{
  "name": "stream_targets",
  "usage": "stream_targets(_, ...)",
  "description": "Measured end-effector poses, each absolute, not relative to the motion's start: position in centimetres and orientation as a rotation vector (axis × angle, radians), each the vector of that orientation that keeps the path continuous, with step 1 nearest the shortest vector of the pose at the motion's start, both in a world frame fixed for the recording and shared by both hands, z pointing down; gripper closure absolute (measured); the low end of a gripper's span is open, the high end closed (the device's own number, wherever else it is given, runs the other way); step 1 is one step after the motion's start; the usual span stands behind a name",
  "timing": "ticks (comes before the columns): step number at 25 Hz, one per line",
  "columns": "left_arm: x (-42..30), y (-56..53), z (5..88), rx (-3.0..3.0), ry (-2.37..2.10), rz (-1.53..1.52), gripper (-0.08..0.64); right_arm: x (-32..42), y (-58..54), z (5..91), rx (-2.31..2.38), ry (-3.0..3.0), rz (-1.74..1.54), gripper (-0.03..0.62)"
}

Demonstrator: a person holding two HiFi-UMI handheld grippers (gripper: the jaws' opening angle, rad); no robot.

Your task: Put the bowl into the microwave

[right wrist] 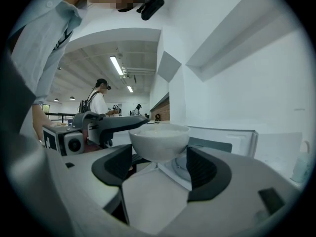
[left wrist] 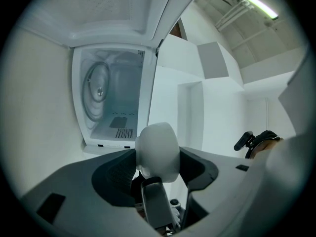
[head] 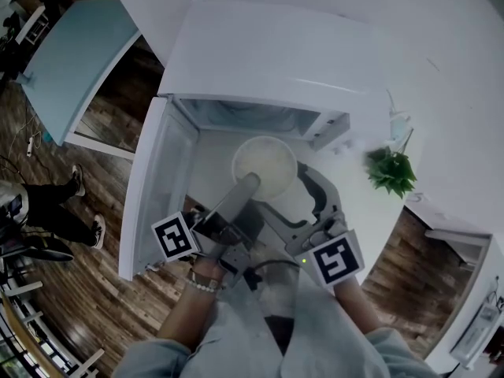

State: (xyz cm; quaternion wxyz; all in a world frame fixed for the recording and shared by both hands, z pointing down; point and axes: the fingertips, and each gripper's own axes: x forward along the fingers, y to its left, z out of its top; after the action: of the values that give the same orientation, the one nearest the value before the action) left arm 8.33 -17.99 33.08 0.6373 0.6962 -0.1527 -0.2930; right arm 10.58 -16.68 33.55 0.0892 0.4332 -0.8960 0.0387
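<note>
Right gripper view: bowl untouched between spread jaws of right gripper, rim pinched by left gripper.

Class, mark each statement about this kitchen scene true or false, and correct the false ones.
1. The microwave has its door open. True.
2. The bowl sits inside the microwave. False: it is held outside, in front of the opening.
3. The right hand-held gripper clamps the bowl. False: its jaws stand apart, clear of the bowl; the left hand-held gripper holds it.
4. A green plant stands to the right of the microwave. True.
</note>
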Motion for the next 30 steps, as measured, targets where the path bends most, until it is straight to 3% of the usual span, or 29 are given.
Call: stream_targets(30,7.4,-23.4,40.4,1.57,-0.464,-0.628,0.311,9.9,-21.8,40.8,1.286,-2.601,0.27,0.242)
